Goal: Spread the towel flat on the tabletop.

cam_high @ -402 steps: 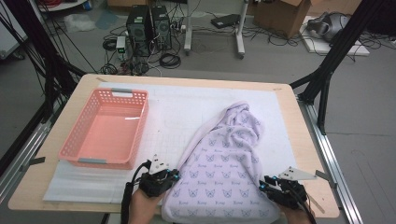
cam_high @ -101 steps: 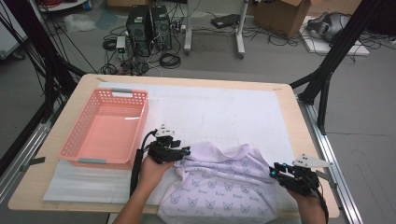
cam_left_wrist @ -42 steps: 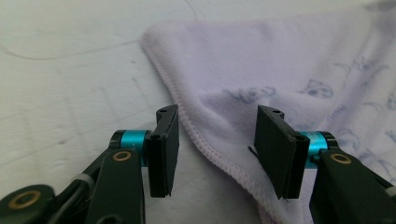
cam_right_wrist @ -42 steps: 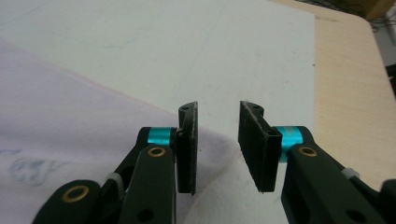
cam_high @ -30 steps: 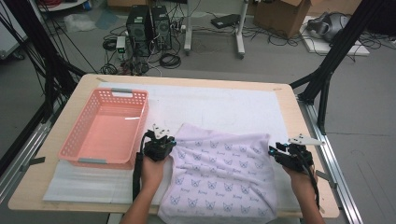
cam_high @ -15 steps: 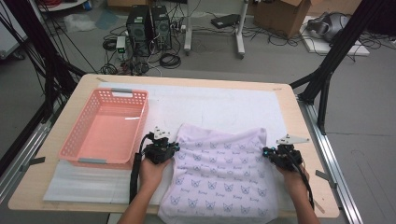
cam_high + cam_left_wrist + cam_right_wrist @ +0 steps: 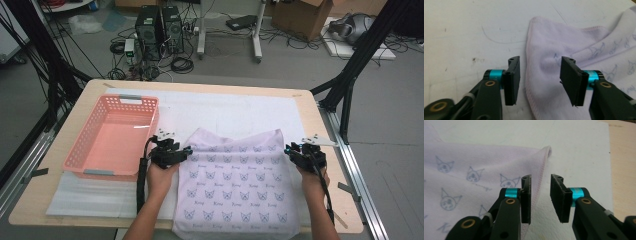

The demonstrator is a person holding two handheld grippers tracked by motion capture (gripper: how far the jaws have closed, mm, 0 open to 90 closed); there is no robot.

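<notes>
Workshop floor with cables and computer towers behind a wooden table [image 7: 100, 87] covered by a white mat [image 7: 225, 107]; lilac towel with cat prints spread at the near edge, right of centre.
Towel [image 7: 237, 185] lies flat, its near end hanging over the table's near edge; pink basket [image 7: 112, 137] sits toward the left edge, just beside the towel. Left gripper [image 7: 539, 80] at the towel's far left corner, jaws have just been opening, now apart with the towel's hem lying between them, pads not pressing. Right gripper [image 7: 541, 197] at the far right corner, jaws have just been opening, now a small gap, hem between, nothing gripped.
</notes>
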